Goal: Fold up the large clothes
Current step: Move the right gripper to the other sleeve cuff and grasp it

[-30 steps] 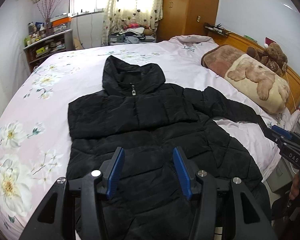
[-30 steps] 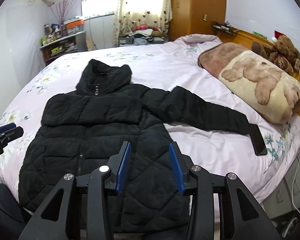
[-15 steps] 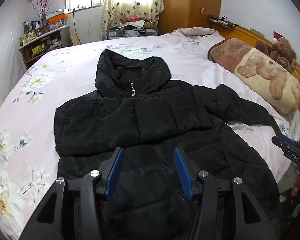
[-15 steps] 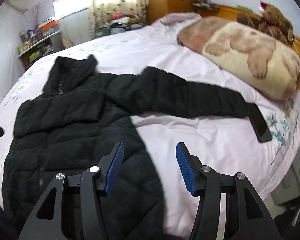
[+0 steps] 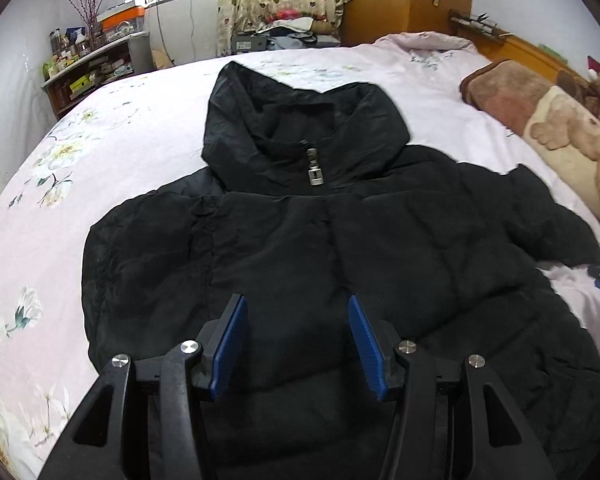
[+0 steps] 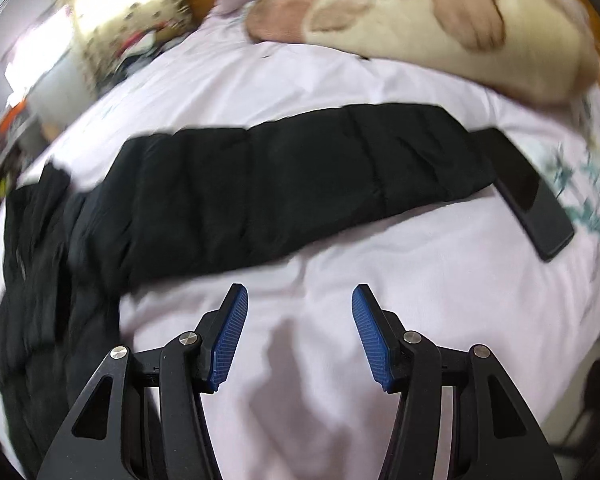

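A black hooded puffer jacket [image 5: 300,240] lies front-up on the pink floral bed [image 5: 120,140], hood towards the far side, one sleeve folded across the chest. My left gripper [image 5: 296,340] is open and empty, low over the jacket's middle. In the right wrist view the other sleeve [image 6: 300,172] stretches out to the right across the sheet. My right gripper [image 6: 296,328] is open and empty over bare sheet just in front of that sleeve. The view is blurred.
A black phone [image 6: 528,196] lies on the sheet at the sleeve's cuff end. A bear-print pillow [image 6: 440,28] and brown blanket [image 5: 500,92] lie at the headboard side. A shelf [image 5: 88,68], window curtain and wooden wardrobe [image 5: 404,0] stand beyond the bed.
My left gripper has moved forward over the jacket towards the collar. My right gripper has swung right and down towards the outstretched sleeve. Both stay open.
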A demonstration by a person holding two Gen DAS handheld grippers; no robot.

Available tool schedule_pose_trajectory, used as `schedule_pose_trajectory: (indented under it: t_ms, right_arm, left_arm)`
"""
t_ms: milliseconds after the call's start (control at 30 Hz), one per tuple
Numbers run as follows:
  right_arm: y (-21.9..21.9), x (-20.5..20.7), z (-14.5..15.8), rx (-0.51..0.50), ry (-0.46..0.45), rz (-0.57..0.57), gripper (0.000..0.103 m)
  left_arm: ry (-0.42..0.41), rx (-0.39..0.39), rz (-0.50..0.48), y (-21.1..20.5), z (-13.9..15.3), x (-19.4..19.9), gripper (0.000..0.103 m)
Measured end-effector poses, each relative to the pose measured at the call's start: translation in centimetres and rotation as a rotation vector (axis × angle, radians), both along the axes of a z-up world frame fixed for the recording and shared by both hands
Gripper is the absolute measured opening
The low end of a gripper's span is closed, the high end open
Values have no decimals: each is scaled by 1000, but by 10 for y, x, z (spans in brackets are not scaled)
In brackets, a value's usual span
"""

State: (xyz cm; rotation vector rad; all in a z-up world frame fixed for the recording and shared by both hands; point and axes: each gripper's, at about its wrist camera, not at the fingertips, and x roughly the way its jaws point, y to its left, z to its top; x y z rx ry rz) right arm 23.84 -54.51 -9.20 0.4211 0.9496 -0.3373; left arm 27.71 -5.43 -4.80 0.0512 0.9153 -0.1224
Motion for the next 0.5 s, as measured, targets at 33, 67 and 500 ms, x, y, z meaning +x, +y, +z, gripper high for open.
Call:
schedule_pose_trajectory:
  t_ms: [33,67,500]
  right_arm:
    - [-9,5,-4,23,3,-28,56]
    - [-14,7,-6,37,-2,-48,56]
    - [-61,29,-41,259,-70,-255,59]
  left_arm:
    - [4,-1,6,3,-3,3,55]
    - [7,-1,13,6,-6,6,55]
    - [15,-8,26,23,-22,19,60]
